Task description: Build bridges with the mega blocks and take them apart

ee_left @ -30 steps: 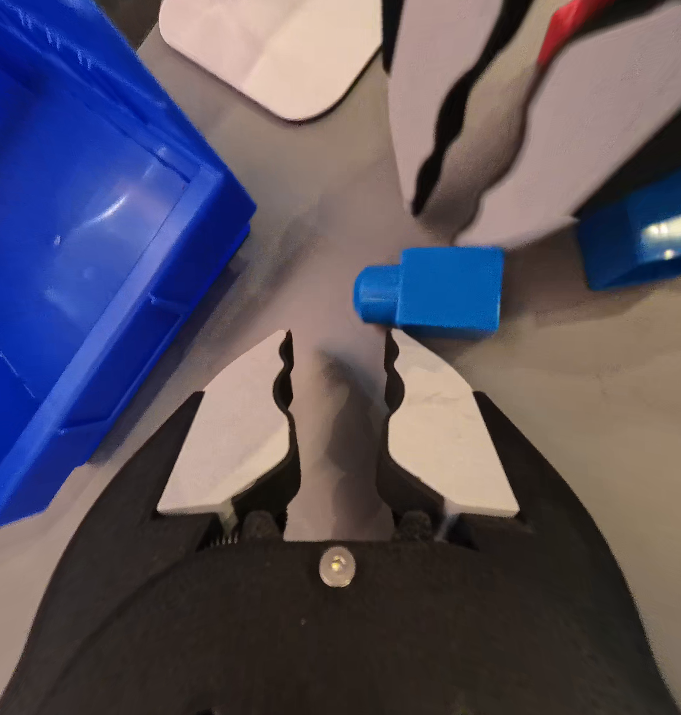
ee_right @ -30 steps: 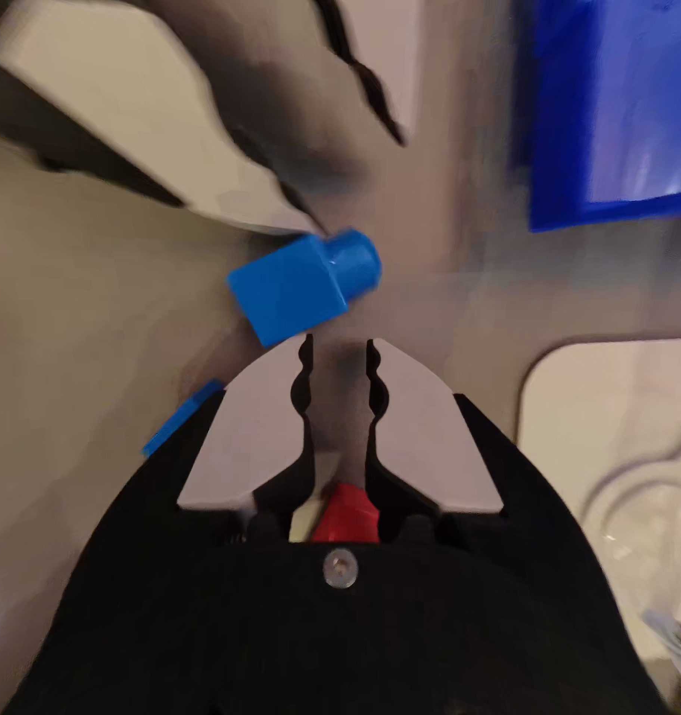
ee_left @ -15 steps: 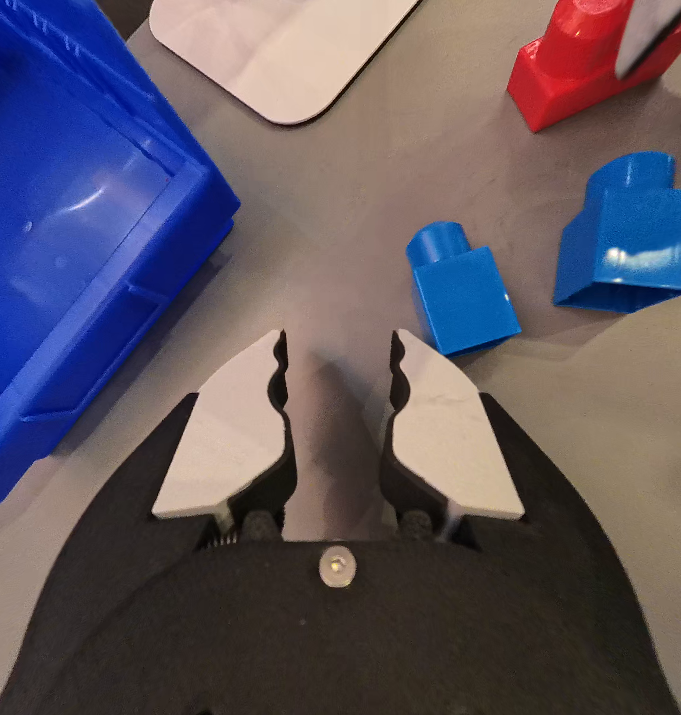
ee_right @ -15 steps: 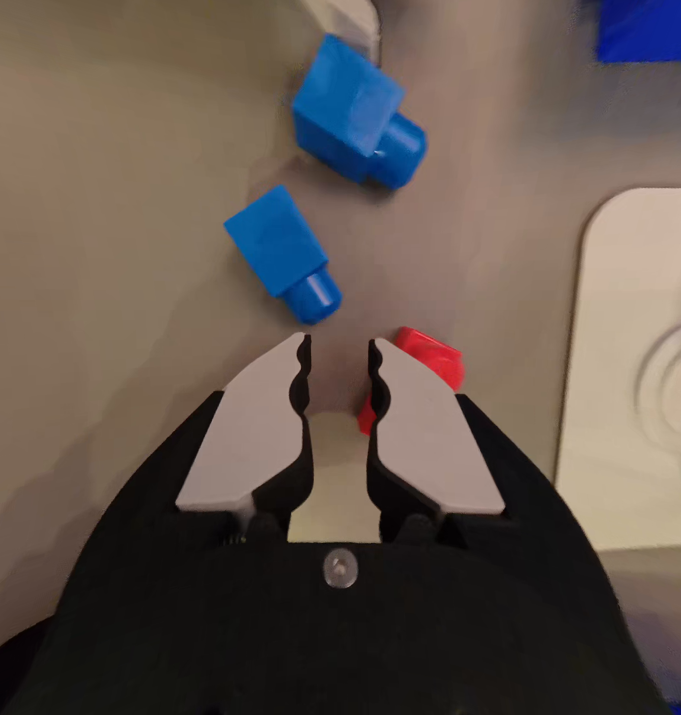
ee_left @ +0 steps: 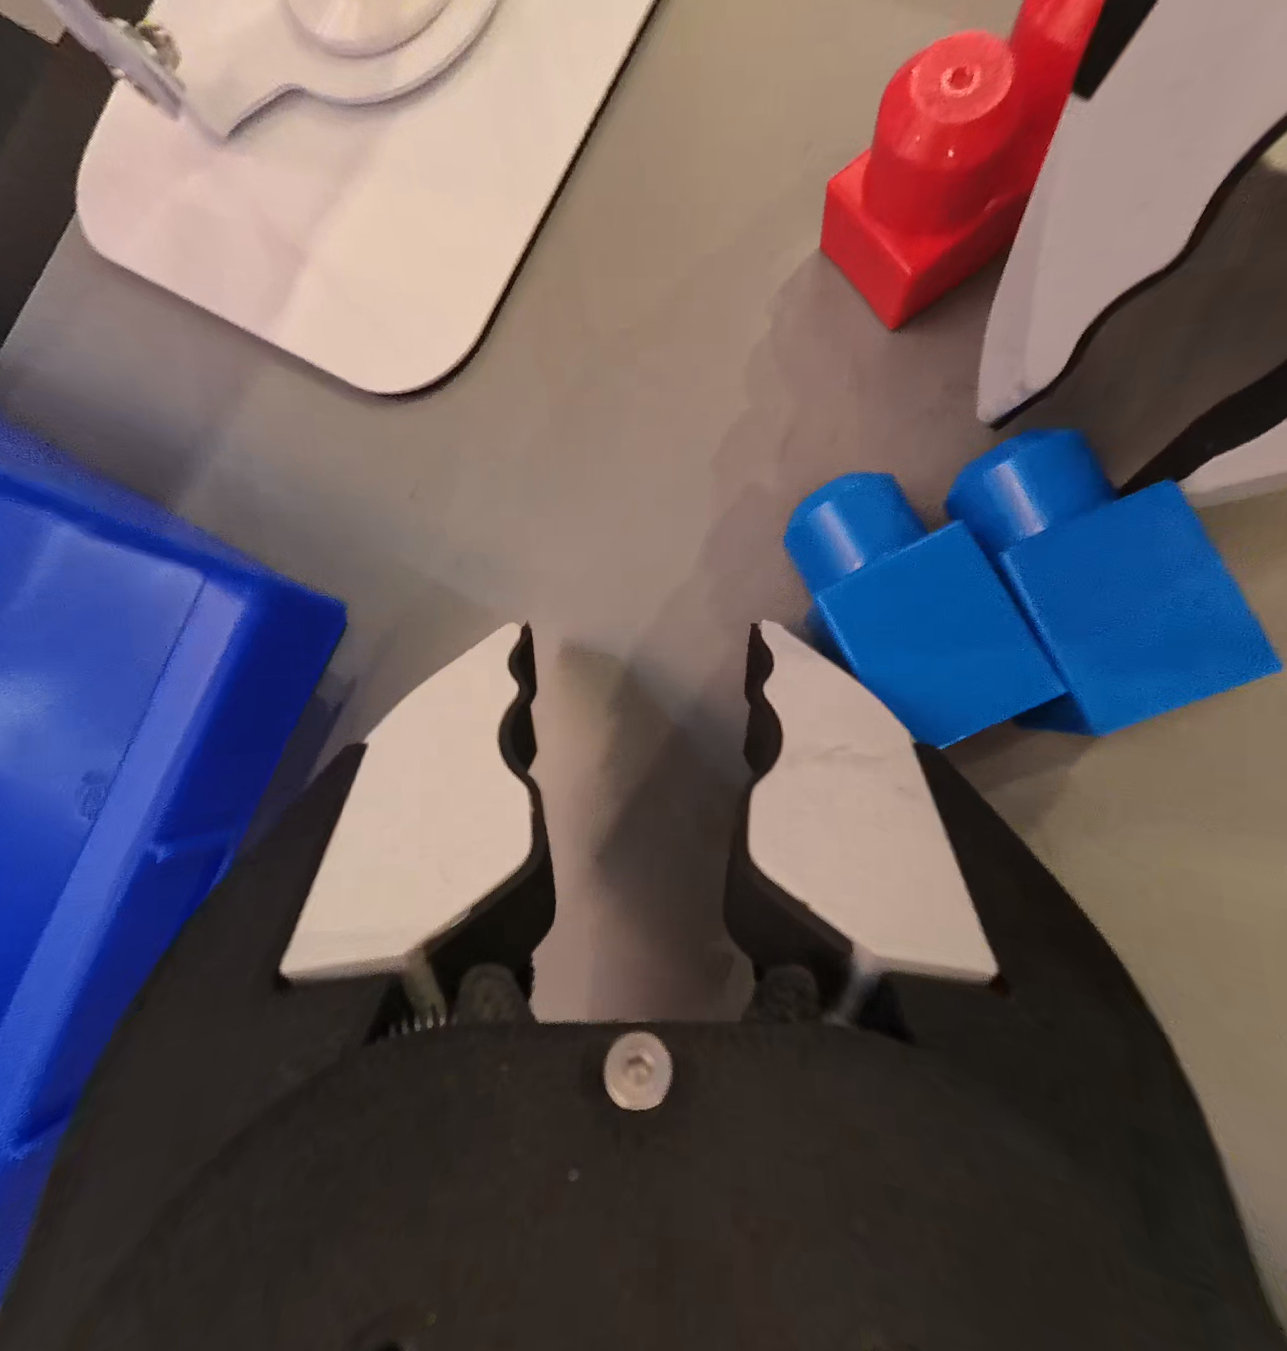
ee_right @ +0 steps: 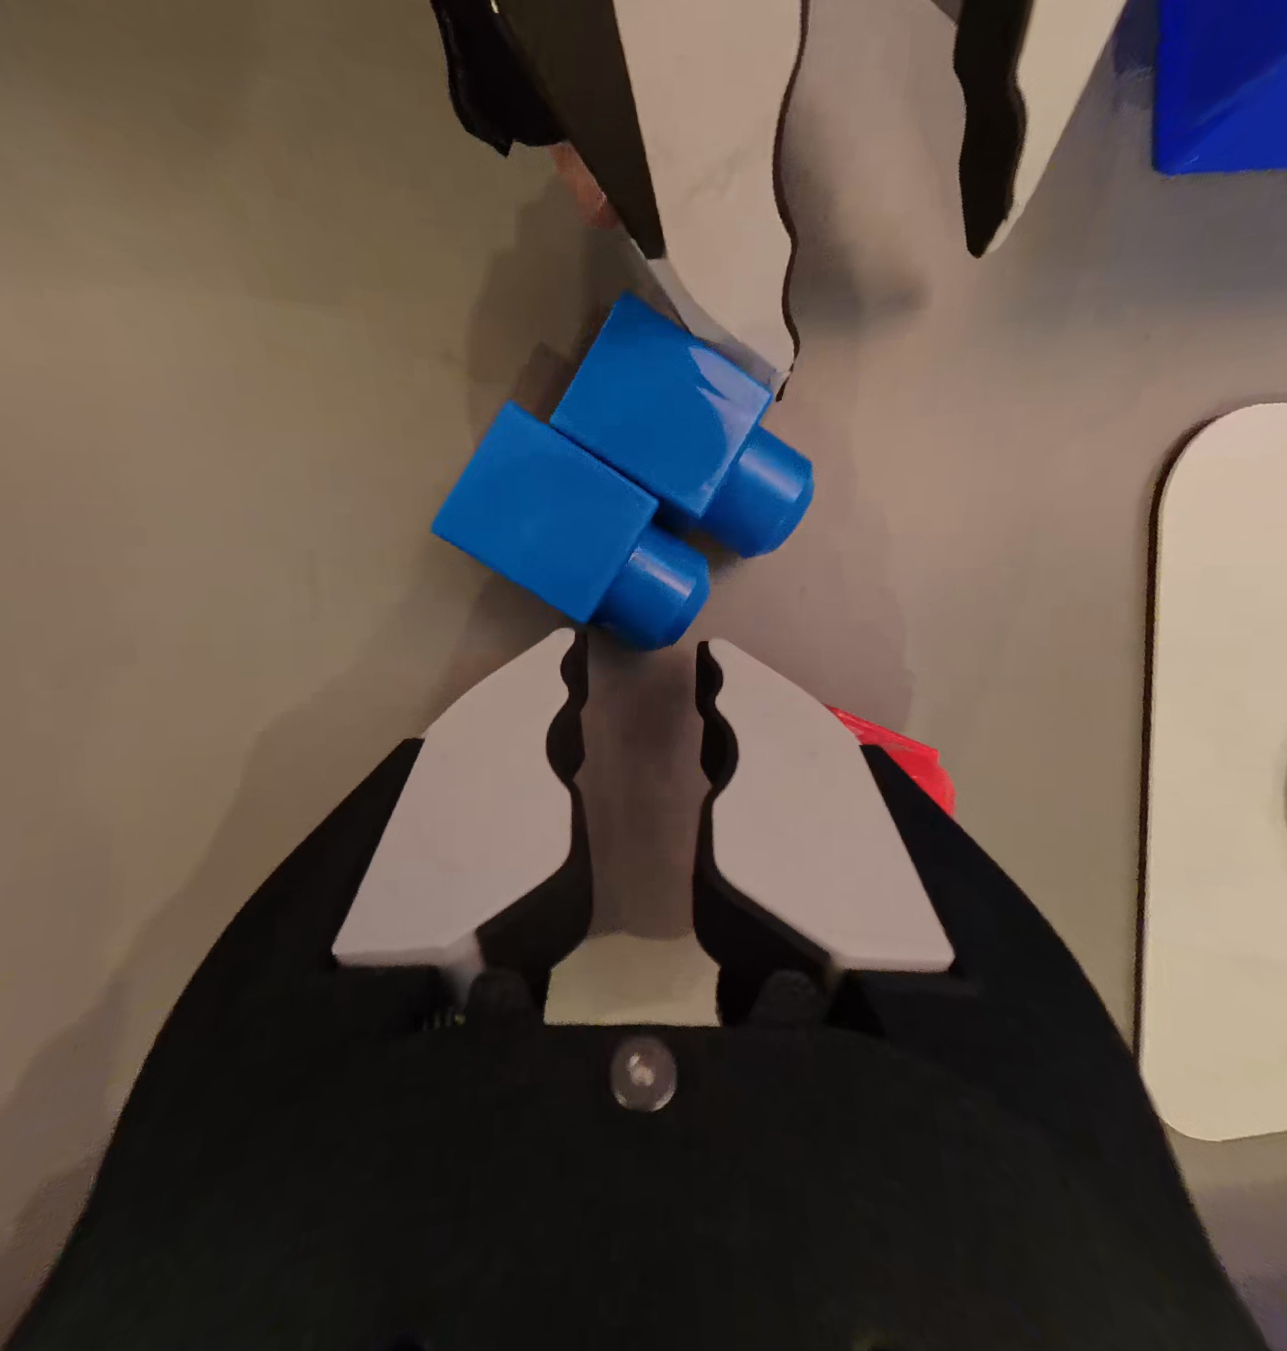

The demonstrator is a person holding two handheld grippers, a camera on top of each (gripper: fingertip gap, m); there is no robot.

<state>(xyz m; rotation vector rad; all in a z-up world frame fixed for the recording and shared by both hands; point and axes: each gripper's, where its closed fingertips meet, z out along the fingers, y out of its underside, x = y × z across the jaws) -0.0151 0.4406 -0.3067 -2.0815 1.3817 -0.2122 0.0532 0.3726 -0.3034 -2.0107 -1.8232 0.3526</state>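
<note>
Two blue blocks lie on their sides, pressed together on the grey table. In the left wrist view one [ee_left: 925, 629] lies against my left gripper's right fingertip, the other [ee_left: 1130, 607] beyond it. My left gripper [ee_left: 640, 636] is open and empty. A finger [ee_left: 1137, 219] of my right gripper reaches in from the upper right. In the right wrist view the nearer blue block [ee_right: 552, 512] sits just ahead of my open, empty right gripper [ee_right: 639, 643], the other [ee_right: 669, 417] behind it. A red block [ee_left: 925, 183] stands apart; it also shows in the right wrist view [ee_right: 911, 760].
A blue bin [ee_left: 114, 731] stands close to the left of my left gripper and shows at the top right of the right wrist view [ee_right: 1240, 88]. A white pad [ee_left: 333, 183] lies at the far side, to the right in the right wrist view [ee_right: 1247, 731].
The two blue blocks, apart half a second ago, now lie side by side. Both grippers have closed in on them from opposite sides. My left jaws have opened wider.
</note>
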